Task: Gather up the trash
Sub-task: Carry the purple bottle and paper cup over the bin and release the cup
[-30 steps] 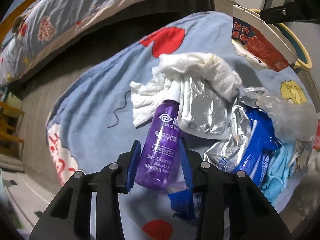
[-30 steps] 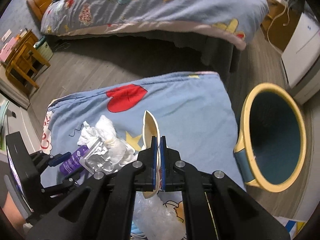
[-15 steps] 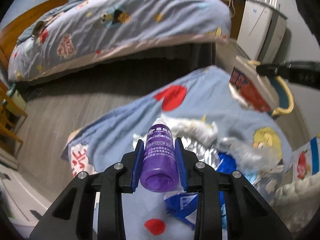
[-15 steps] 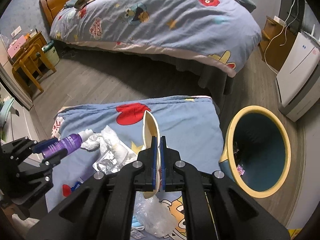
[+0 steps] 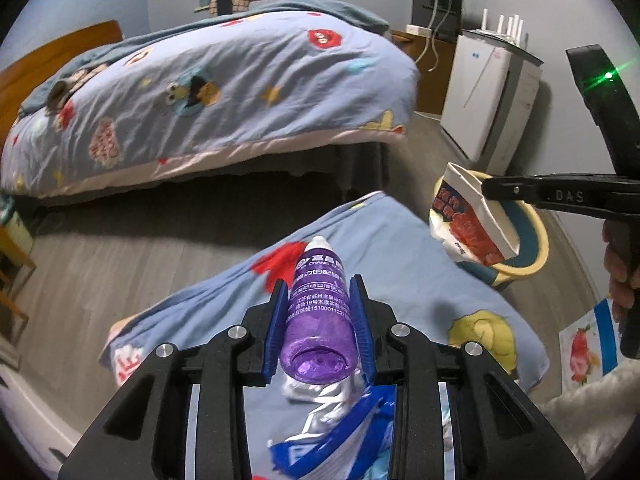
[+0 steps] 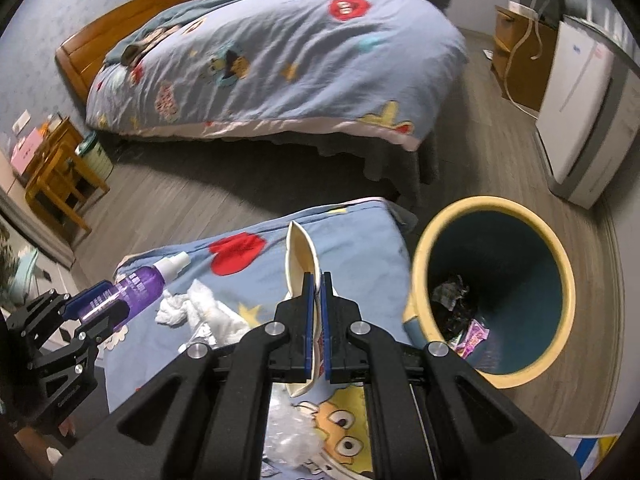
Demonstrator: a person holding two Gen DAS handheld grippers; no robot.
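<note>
My left gripper point(image 5: 318, 300) is shut on a purple spray bottle point(image 5: 318, 316) with a white cap and holds it lifted above the blue cartoon blanket point(image 5: 420, 280); the bottle also shows in the right wrist view point(image 6: 136, 284). My right gripper point(image 6: 316, 280) is shut on a flattened cream paper carton point(image 6: 301, 252), red-printed on its side in the left wrist view point(image 5: 468, 220), held up beside the yellow-rimmed trash bin point(image 6: 568, 276). White tissue point(image 6: 200, 308), a foil pouch point(image 5: 320, 412) and a blue wrapper point(image 5: 340, 452) lie on the blanket.
The bin holds some wrappers point(image 6: 464, 320). A bed with a blue quilt point(image 6: 280, 52) stands behind across grey wood floor. A white appliance point(image 6: 580, 120) stands at right, wooden chairs point(image 6: 56, 176) at left. Clear plastic film point(image 6: 292, 432) lies under my right gripper.
My left gripper closed on the purple bottle and lifted it off the blanket. My right gripper rose with the carton and moved closer to the bin.
</note>
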